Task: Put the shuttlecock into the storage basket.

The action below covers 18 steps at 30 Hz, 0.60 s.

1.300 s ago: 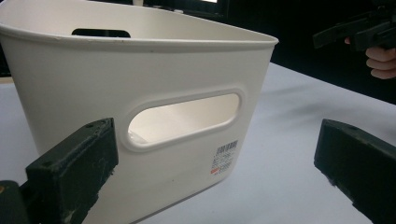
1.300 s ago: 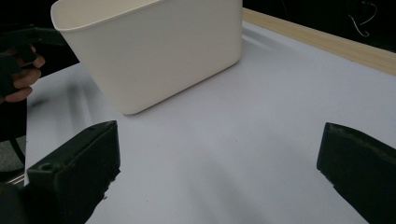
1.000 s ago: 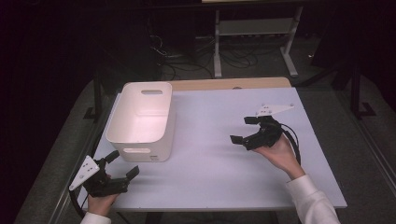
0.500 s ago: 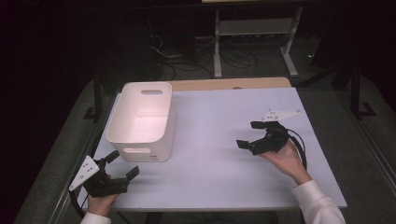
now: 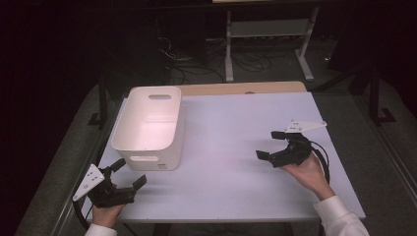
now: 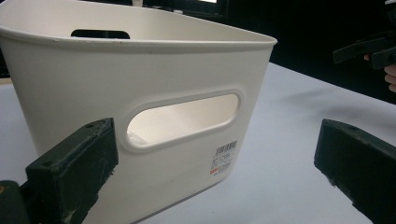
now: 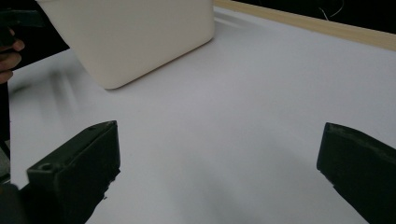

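- Two grippers sit over the table [image 5: 231, 147], one at each near side, and neither holds anything.
- The left gripper [image 5: 127, 174] is nearest, at the near left corner of the table in the high view, gripped by the person's left hand [image 5: 105, 214]. Its jaws stand wide apart with nothing between them, and they point toward the white bin [image 5: 150, 125].
- In the left gripper view the white bin [image 6: 140, 93] is close ahead of the jaws, its near end wall facing them. That wall has an oval handle slot [image 6: 184, 119] cut through it and a small printed label [image 6: 224, 158] below and to the right of the slot.
- Through the slot the inside shows pale and bare; in the high view the bin's floor also looks empty. A second handle slot [image 5: 160, 97] is cut in its far end wall.
- The right gripper [image 5: 275, 145] is farther in, at the right side of the table and well apart from the bin, with the right hand [image 5: 307, 172] behind it. Its jaws are also spread wide and empty over the bare tabletop.
- In the right gripper view the bin [image 7: 135, 37] stands beyond the jaws, across open table surface.
- Farthest off, a wooden strip [image 5: 241, 87] runs along the table's far edge, just behind the bin.
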Available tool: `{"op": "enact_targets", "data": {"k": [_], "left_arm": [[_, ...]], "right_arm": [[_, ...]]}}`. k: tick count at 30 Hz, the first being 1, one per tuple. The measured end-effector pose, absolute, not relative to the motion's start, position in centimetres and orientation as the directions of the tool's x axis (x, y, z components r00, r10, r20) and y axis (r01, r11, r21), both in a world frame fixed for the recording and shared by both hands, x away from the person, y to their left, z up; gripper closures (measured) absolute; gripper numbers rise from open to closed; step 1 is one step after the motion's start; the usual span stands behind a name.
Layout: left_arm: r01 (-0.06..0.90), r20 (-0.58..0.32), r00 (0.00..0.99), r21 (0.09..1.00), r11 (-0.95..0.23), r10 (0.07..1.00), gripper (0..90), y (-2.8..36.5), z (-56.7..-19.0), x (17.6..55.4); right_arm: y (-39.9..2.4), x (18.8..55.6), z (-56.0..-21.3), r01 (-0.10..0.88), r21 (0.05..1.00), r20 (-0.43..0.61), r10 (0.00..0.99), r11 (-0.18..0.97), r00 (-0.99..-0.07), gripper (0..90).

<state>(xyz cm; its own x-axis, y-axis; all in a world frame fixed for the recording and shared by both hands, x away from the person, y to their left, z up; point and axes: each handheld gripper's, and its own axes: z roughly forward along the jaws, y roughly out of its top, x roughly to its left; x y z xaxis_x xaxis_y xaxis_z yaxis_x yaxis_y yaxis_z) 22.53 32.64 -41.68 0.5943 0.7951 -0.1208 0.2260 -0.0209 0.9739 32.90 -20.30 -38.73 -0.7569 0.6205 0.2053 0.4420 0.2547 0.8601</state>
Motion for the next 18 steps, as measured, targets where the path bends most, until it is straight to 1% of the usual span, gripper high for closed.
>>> {"op": "enact_targets", "data": {"k": [18], "left_arm": [[0.225,-0.117,0.596,0.974,-0.025,0.794,0.0,32.6,-41.7,22.5]], "right_arm": [[-23.1,31.4,-39.8,0.45,0.868,0.214,0.66,0.21,-0.721,0.0]]}}
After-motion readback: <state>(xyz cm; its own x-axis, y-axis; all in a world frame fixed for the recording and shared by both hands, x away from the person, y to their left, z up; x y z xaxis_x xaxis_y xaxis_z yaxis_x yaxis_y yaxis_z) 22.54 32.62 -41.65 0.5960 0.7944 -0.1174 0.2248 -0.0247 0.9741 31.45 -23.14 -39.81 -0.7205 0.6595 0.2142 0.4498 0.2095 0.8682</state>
